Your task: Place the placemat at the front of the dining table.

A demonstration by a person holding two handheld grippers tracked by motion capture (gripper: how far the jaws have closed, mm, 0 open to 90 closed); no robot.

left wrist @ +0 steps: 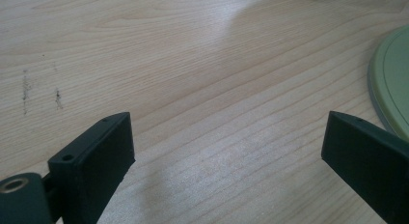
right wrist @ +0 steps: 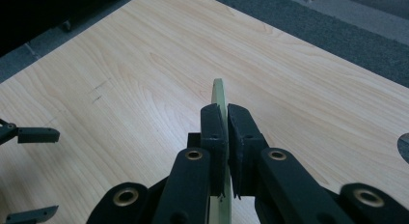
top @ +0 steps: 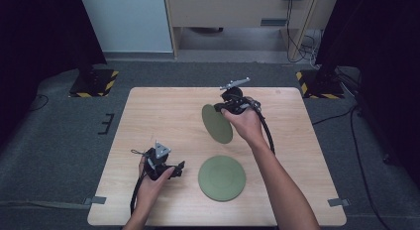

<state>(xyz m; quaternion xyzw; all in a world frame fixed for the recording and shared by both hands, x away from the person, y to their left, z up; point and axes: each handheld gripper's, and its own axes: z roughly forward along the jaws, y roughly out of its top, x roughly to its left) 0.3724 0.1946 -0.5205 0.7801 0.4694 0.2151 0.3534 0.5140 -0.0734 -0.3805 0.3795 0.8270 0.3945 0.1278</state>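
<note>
holding plate (top: 217,123) on edge above table (top: 148,111), right gripper (right wrist: 226,119) clamped on its rim | left gripper (top: 174,170) gaping, empty, near flat plate (top: 222,177) | risk: thin rim grip lets plate pivot or slip, dropping onto table or flat plate

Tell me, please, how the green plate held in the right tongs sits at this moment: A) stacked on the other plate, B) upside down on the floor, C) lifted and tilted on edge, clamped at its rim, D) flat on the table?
C: the right tongs pinch the rim of the lifted plate, which hangs edge-on above the table, apart from the flat plate.
</note>
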